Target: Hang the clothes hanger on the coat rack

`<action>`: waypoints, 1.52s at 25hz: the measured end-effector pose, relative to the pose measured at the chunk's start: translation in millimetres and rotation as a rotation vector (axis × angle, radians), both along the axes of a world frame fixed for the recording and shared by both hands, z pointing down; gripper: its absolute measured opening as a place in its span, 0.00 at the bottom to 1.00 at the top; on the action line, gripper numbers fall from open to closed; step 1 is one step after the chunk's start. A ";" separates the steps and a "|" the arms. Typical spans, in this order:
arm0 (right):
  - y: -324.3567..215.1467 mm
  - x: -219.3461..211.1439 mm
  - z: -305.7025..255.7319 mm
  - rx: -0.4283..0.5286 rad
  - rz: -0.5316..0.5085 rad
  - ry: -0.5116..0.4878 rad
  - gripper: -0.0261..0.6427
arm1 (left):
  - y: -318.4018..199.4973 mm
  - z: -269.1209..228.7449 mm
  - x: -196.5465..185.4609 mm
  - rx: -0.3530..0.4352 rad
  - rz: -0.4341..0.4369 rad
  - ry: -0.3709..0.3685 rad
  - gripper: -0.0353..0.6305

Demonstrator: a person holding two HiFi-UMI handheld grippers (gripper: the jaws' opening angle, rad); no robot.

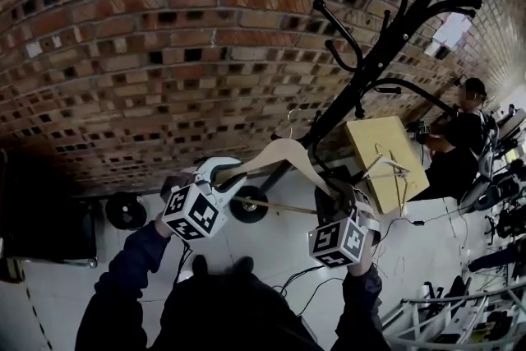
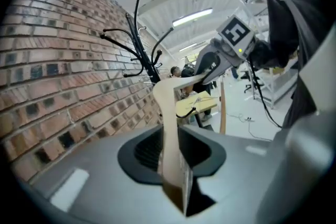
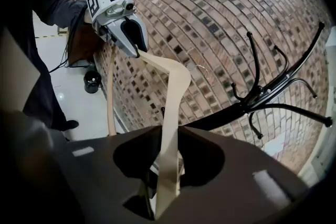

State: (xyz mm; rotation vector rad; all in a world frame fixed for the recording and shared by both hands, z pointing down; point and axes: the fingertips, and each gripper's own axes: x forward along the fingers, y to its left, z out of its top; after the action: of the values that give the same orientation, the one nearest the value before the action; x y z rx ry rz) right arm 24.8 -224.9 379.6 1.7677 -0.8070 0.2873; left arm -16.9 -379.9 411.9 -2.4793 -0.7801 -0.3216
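A pale wooden clothes hanger with a thin wire hook is held in the air between both grippers. My left gripper is shut on its left arm and my right gripper is shut on its right arm. In the left gripper view the hanger arm runs up from between the jaws of the left gripper toward the right gripper. The right gripper view shows the other hanger arm clamped in the right gripper, with the left gripper beyond. The black coat rack stands just behind the hanger.
A brick wall backs the rack. A tan board leans by the rack's foot, and a person in black sits at the right. A black wheel and cables lie on the pale floor. Metal frames stand at the lower right.
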 end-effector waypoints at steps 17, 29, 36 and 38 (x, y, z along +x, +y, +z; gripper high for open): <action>51.5 50.7 -79.3 0.086 0.193 0.180 0.19 | 46.5 -93.7 92.0 0.150 0.183 0.199 0.19; 81.0 89.5 -13.0 0.132 0.228 0.189 0.19 | 75.5 -35.0 135.3 0.205 0.208 0.197 0.19; 80.6 136.3 18.6 0.127 0.187 0.372 0.20 | 73.9 -6.9 171.0 0.228 0.160 0.391 0.19; 79.2 142.7 25.9 0.122 0.180 0.420 0.20 | 72.2 -0.1 177.1 0.234 0.140 0.438 0.19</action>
State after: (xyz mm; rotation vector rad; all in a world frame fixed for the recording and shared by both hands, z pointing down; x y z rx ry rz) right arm 167.5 -145.8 405.5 1.9301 -0.3718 -0.0206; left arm 160.2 -307.7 411.8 -2.1500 -0.6793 0.1691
